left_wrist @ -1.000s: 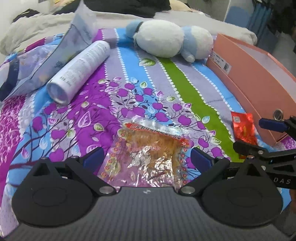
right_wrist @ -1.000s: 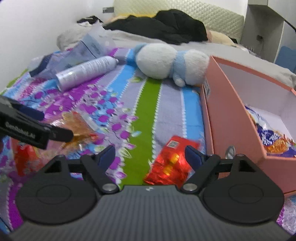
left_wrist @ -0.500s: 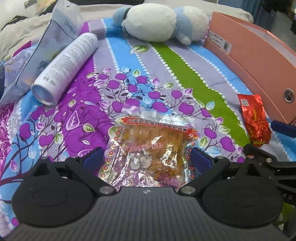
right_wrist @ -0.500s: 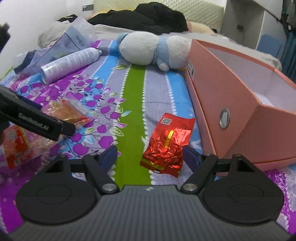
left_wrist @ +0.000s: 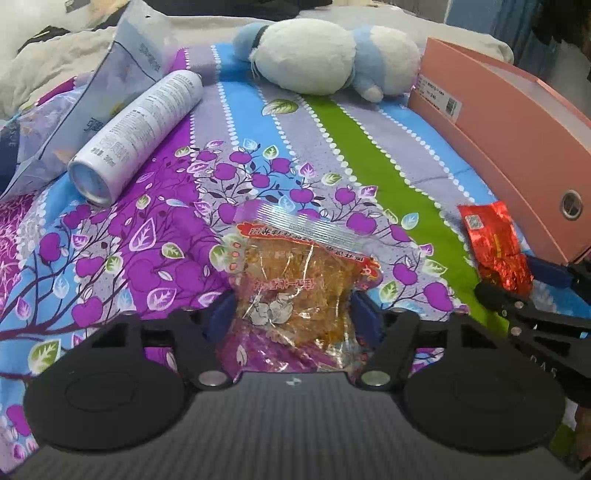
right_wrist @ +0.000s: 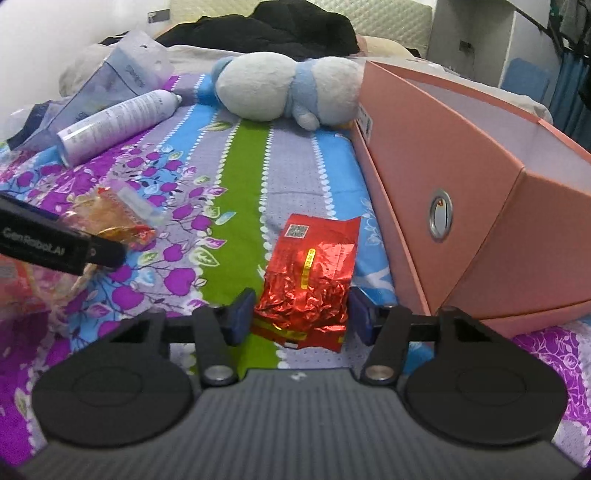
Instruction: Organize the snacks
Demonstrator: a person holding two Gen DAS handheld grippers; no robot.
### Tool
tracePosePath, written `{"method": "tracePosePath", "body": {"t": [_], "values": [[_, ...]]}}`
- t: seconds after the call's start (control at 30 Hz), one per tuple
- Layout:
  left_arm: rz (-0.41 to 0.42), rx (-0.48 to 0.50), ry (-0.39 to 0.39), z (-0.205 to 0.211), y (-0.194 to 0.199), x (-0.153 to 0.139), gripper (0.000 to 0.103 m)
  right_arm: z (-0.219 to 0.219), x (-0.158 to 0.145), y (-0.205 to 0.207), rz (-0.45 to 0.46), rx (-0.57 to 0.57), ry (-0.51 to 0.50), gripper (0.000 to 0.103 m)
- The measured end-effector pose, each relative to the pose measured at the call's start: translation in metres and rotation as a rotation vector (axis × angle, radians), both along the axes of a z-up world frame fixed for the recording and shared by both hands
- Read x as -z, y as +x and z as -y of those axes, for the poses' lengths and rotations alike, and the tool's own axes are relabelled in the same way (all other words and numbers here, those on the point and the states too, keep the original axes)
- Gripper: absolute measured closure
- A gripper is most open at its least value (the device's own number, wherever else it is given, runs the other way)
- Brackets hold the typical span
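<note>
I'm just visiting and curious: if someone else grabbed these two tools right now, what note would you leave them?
Left gripper: jaws pressing into the clear packet of orange snack, which lies on the bedspread.
Right gripper: jaws open on either side of the red foil packet, not yet gripping.
Pink box stands open just right of the red packet.
Done: both packets lined up.
Left: grip, lift, drop both into the box.

A home bedroom: patterned bedsheet (left_wrist: 332, 155), plush toy (right_wrist: 284, 88) and quilted headboard (right_wrist: 391, 14).
</note>
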State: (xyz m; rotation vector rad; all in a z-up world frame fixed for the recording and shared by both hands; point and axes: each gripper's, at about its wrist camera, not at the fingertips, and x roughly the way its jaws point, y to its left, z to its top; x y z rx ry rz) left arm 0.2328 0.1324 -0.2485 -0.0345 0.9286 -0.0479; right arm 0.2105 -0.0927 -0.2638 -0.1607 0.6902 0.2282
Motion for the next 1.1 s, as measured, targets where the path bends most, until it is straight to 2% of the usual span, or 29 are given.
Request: {"method": "tracePosePath", "body": {"t": [0.17,0.43,0.53,0.6,0.7,0.83,1.1], "values": [[0.004,-0.044,-0.052,0.001,-0.013,-0.009,0.042,0.004,-0.006,-0.006,-0.015,-0.040,0.019,0.047],[-0.001,-0.104,-0.135,0.011,-0.047,-0.023,0.043,0.017,-0.023,-0.021,-0.038,-0.062,0.051,0.047],[-0.025,-0.111,-0.175,0.014,-0.056,-0.026,0.043,0.019,-0.025,-0.029,-0.059,-0.090,0.025,0.047],[-0.033,-0.117,-0.184,0.016,-0.060,-0.030,0.043,0.022,-0.024,-0.033,-0.094,-0.089,0.018,0.048],[-0.041,-0.122,-0.202,0.016,-0.065,-0.036,0.043,0.031,-0.023,-0.034,-0.169,-0.059,0.070,0.048],[-0.051,-0.101,-0.197,0.020,-0.070,-0.047,0.043,0.026,-0.013,-0.031,-0.213,-0.071,0.031,0.048],[-0.040,-0.105,-0.212,0.019,-0.069,-0.060,0.043,0.030,-0.024,-0.029,-0.248,-0.036,0.101,0.049]]}}
